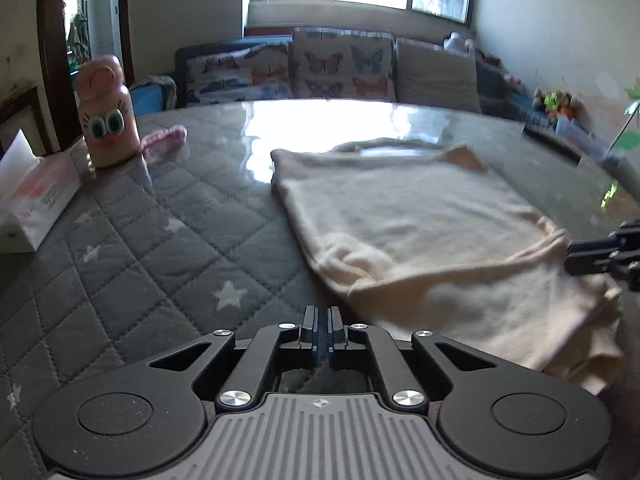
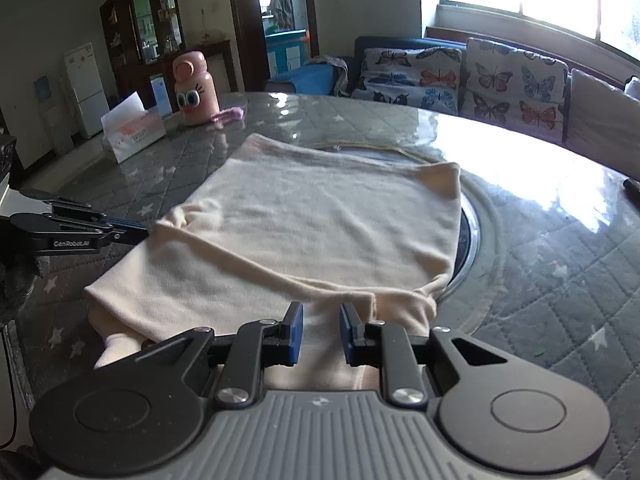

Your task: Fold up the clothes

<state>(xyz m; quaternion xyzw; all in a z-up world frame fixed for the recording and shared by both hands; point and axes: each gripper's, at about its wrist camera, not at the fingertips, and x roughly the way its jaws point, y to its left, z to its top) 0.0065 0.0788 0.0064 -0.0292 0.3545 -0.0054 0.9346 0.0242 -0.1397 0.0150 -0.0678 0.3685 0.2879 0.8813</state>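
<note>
Cloth, cream and soft, is laid flat on the table, near the close edge. It is already folded over once, and a thick folded hem lies across the near side. Part of it rests over a round ring set in the table top.

The left tongs are pressed shut with nothing between them. They are held just off the left side of the cloth, over the grey quilted cover with white stars. In the right view the tip of the left tongs is seen just beside the left corner of the cloth; whether it touches cannot be told.

The right tongs are parted a little, and the cloth lies under the gap, but it is not pinched. No grip is seen on the cloth at all.

It looks as if the last fold has been let go and the next one is to be started. For this to be done well, both near corners should be pinched at the same time, through all the layers, so that no layer is left behind. The left tongs must be opened first. The cloth should be lifted evenly and laid over toward the far edge, with the sides kept in line. The wrinkles by the near hem should be smoothed. The pink bottle and the tissue box stand well apart and should not be in the way.
</note>
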